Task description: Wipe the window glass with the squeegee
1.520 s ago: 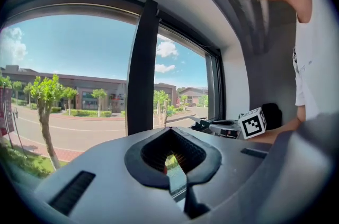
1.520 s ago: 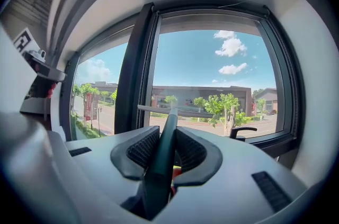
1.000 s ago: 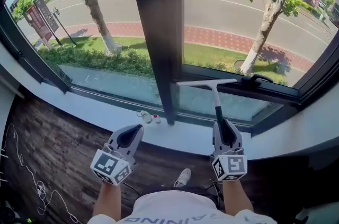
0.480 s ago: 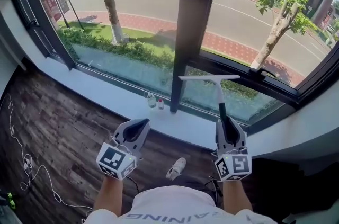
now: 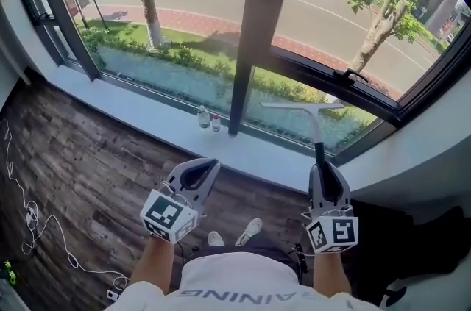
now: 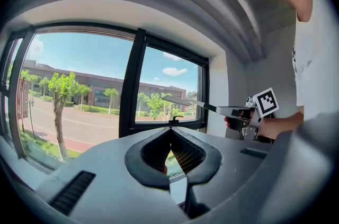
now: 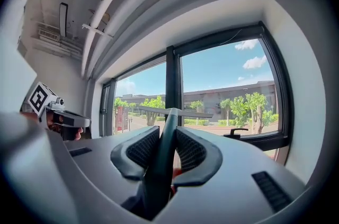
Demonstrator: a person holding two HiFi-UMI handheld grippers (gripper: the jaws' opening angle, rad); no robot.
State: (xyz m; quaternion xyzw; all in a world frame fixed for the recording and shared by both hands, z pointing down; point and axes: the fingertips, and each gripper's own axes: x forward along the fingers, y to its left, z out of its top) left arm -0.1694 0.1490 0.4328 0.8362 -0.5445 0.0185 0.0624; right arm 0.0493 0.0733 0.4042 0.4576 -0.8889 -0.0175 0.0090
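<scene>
The squeegee [image 5: 315,127] has a dark green handle and a pale blade, and stands upright before the lower right window pane [image 5: 346,1]. My right gripper [image 5: 324,171] is shut on its handle, over the floor short of the sill. In the right gripper view the squeegee handle [image 7: 161,164] runs between the pads up to the blade. My left gripper [image 5: 206,168] hovers to the left, shut with nothing held. The left gripper view shows the left gripper [image 6: 170,131] closed at the tips, with the squeegee [image 6: 185,102] and right gripper [image 6: 238,111] off to its right.
A thick dark mullion [image 5: 254,23] splits the window above a white sill [image 5: 147,115]. Two small bottles [image 5: 204,117] stand on the sill by the mullion. A window handle [image 5: 353,76] sits on the right frame. A white cable [image 5: 29,221] lies on the wooden floor at left.
I have drawn back from the window, so more floor shows and the sill lies farther off. Both grippers kept their pose; the squeegee stays upright in the right one.
</scene>
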